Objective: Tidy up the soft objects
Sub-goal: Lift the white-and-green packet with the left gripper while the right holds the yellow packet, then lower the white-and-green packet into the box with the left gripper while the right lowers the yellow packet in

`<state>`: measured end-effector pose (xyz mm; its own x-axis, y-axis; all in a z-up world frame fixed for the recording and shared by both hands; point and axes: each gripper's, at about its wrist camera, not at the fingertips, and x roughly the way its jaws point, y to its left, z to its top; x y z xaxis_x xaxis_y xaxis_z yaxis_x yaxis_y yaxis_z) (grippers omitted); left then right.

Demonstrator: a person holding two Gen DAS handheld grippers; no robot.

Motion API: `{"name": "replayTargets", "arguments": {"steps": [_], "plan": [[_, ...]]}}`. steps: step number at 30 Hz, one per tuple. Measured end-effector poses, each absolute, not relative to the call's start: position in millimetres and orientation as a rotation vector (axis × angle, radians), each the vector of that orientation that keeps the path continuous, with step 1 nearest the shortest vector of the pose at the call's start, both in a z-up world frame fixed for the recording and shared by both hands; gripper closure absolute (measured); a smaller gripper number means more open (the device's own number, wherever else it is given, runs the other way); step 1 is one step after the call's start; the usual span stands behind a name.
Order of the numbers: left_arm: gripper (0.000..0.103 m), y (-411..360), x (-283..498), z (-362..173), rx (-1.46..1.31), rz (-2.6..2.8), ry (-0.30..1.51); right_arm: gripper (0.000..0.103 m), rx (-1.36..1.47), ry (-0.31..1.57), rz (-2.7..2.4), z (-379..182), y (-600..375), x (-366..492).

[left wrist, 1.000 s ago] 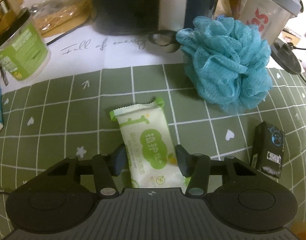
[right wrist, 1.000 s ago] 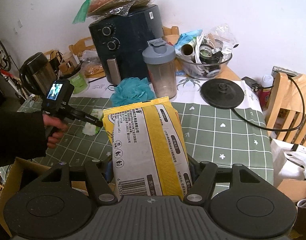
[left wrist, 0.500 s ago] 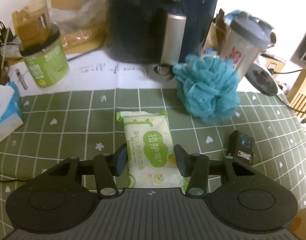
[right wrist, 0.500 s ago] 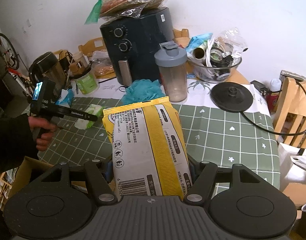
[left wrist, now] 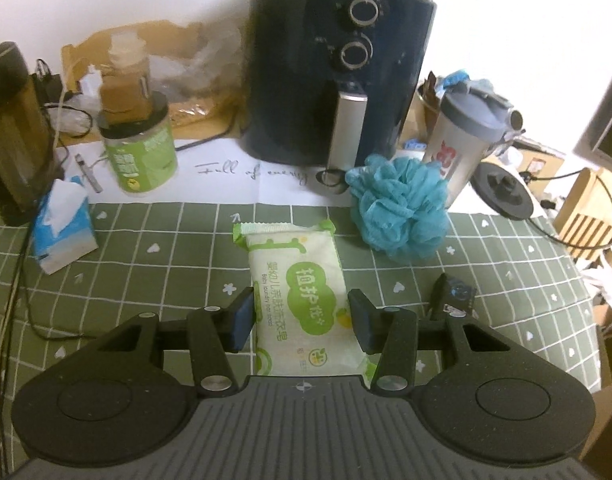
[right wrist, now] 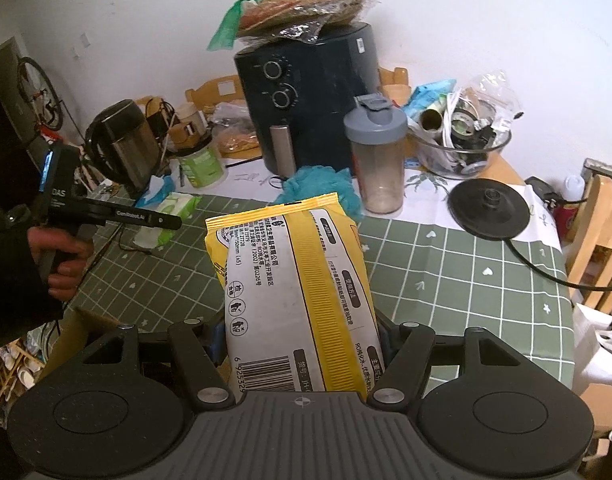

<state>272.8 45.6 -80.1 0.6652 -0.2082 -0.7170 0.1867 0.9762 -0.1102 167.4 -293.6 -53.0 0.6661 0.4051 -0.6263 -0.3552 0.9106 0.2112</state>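
The left gripper (left wrist: pixel 301 320) clamps a white-and-green soap packet (left wrist: pixel 301 300) between its fingers, the packet sticking out ahead of them above the green checked tablecloth (left wrist: pixel 145 280). A blue bath pouf (left wrist: pixel 402 208) lies ahead and to its right. The right gripper (right wrist: pixel 299 344) is closed on a yellow-and-white packet (right wrist: pixel 297 296) standing upright between its fingers.

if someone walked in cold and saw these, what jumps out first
The big yellow and white packet fills the right wrist view, clamped upright in the right gripper. In the left wrist view, the green and white soap pack sits between the left gripper fingers above the green checked tablecloth, with a teal bath pouf and a dark air fryer behind.
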Motion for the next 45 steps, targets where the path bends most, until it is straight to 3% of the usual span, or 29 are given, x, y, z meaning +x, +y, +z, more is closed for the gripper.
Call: {"name": "replayTargets", "arguments": {"steps": [23, 45], "plan": [[0.055, 32, 159, -18, -0.078, -0.262, 0.747, 0.034, 0.049, 0.71, 0.527, -44, -293, 144], [0.054, -10, 82, -29, -0.174, -0.415, 0.852, 0.034, 0.054, 0.702, 0.578, -44, -301, 114]]}}
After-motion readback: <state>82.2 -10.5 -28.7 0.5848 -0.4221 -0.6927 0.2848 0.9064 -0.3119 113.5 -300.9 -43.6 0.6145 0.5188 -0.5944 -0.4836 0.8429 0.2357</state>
